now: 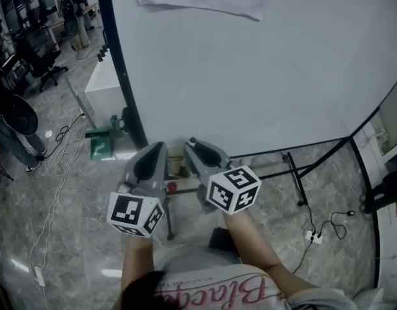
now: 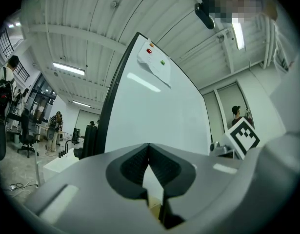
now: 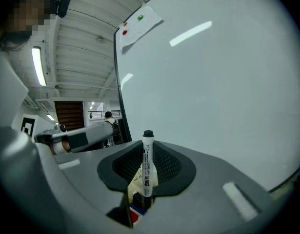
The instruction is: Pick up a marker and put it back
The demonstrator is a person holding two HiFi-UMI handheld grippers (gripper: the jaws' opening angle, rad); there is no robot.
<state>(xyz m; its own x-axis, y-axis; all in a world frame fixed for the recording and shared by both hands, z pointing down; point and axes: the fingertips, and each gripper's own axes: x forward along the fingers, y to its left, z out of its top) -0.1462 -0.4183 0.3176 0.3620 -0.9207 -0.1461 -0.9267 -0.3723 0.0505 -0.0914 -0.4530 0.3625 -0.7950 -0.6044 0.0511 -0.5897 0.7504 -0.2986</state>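
Look at the right gripper: clamped on the marker, white body pinched between the dark pads, black cap poking up past the tips. Look at the left gripper too: tips pressed together, nothing inside. Both held side by side, low down in front of the big whiteboard, right at its bottom edge in the head view.

Looks like pick-up done and put-back next (only a guess from the marker's place now).

To do that part well:

Go slow. Hold the squeeze just as tight until touching down on the resting spot. No letting go in the air.

Aim, most likely, for the place along the board's bottom edge, near the small red thing (hard to tell what, from here).

Tip the right gripper to lay the marker flat and long-ways, not standing on its end, to stop any rolling or falling.

Watch the cap end: poking out far, so easy to bump on the board first.

Move the left gripper a little to the side, out of the way, to avoid knocking the right one.

Open the jaws only a tiny bit at first. Check for no rolling. Then pull straight back.
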